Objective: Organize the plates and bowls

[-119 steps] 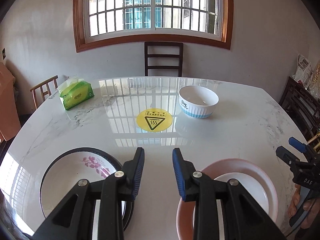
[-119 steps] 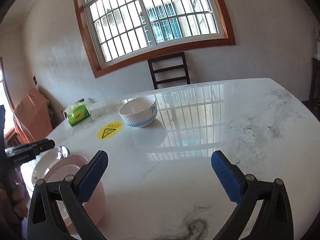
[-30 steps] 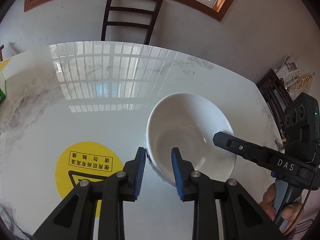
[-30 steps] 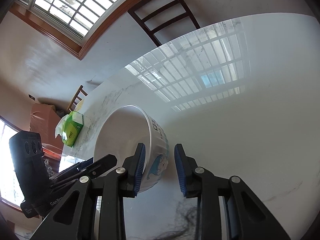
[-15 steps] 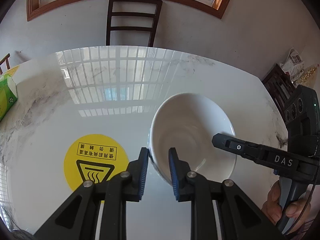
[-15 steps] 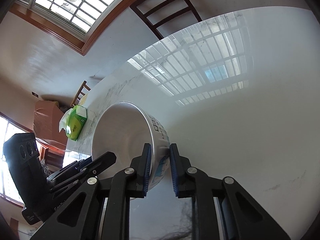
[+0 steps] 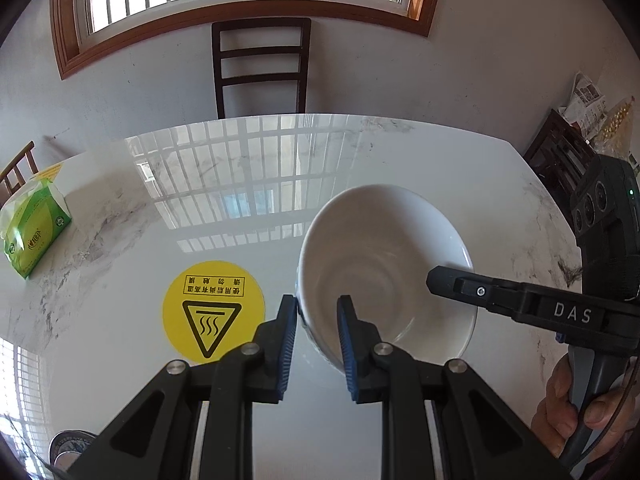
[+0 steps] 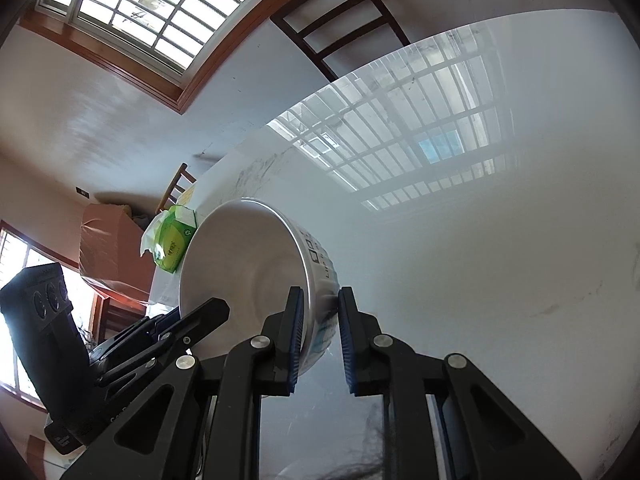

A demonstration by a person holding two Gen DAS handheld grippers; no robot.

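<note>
- I've got the left gripper (image 7: pixel 316 312) and right gripper (image 8: pixel 320 304) each pinching the white bowl's (image 7: pixel 384 268) rim, opposite sides.
- Bowl tilted over the table (image 7: pixel 400 152), apparently lifted.
- Nothing stacked; plate (image 7: pixel 64 450) at near edge still waits.

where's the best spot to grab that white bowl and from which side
By the rim wall, from above: one finger inside, one outside. The white bowl is open-topped with a thin upright wall. The left gripper and the right gripper each pinch it this way, on opposite sides of the rim.
</note>
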